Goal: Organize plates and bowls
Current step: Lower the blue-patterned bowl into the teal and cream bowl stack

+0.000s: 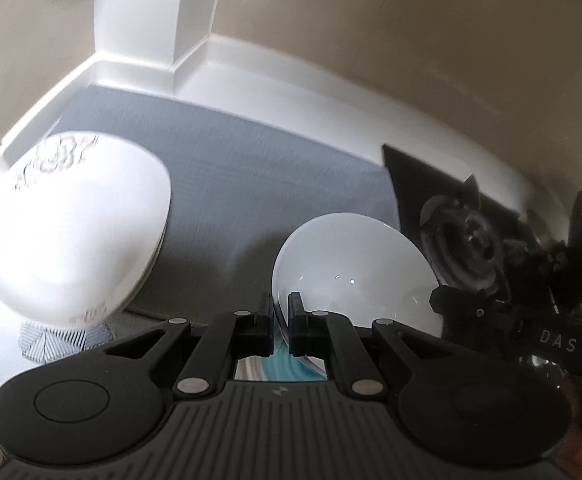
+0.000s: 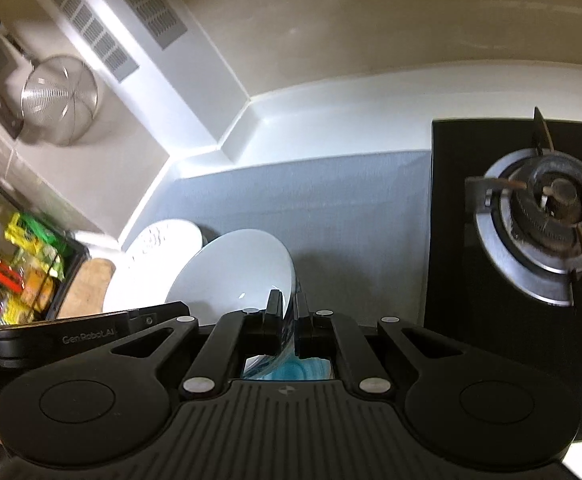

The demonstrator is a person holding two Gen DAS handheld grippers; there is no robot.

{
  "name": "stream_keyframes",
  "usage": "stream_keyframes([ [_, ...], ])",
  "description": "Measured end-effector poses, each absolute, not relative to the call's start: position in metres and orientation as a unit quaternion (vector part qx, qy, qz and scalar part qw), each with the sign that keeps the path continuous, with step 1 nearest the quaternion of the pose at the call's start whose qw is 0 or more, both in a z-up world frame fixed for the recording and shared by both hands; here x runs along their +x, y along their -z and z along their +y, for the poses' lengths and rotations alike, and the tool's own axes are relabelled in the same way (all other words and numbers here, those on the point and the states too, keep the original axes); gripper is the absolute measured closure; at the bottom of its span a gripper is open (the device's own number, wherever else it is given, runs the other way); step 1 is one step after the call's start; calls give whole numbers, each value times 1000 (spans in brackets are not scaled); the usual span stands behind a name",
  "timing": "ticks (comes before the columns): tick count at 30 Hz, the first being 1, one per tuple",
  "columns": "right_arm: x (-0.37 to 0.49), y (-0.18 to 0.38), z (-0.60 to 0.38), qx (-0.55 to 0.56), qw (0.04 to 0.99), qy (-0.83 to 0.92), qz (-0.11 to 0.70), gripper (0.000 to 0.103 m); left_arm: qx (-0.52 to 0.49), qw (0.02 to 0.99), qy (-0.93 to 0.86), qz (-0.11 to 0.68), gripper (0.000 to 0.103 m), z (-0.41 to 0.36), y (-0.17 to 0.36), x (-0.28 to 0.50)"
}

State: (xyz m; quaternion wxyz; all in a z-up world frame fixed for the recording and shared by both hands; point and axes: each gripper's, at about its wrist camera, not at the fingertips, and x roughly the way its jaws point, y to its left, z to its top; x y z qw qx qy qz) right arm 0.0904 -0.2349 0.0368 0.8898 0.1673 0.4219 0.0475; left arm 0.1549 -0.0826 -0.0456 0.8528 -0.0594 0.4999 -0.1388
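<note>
My left gripper [image 1: 280, 312] is shut on the near rim of a white bowl [image 1: 355, 276] with a blue-patterned outside, held above the grey mat [image 1: 251, 184]. My right gripper [image 2: 289, 312] is shut on the opposite rim of the same bowl [image 2: 235, 276]. The right gripper's body shows at the right of the left wrist view [image 1: 531, 320]. A stack of white plates with a grey floral print [image 1: 75, 228] sits at the mat's left edge; it also shows in the right wrist view [image 2: 159, 248], behind the bowl.
A black gas hob with a burner [image 2: 551, 208] lies right of the mat. White backsplash and corner [image 2: 251, 120] run behind. A metal strainer [image 2: 59, 100] hangs on the left wall, above a rack of packets [image 2: 27, 264]. A patterned box [image 1: 63, 340] sits under the plates.
</note>
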Motion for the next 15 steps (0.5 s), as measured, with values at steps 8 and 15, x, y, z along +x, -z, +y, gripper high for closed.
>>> stream_keyframes([
  [8,83,-26,-233,164,886,-41,432,97,-59,848,144,507,96,-82,53,147],
  [15,78,-24,-233,164,883,-40,437,97,-53,843,145,515,96,-84,54,146],
])
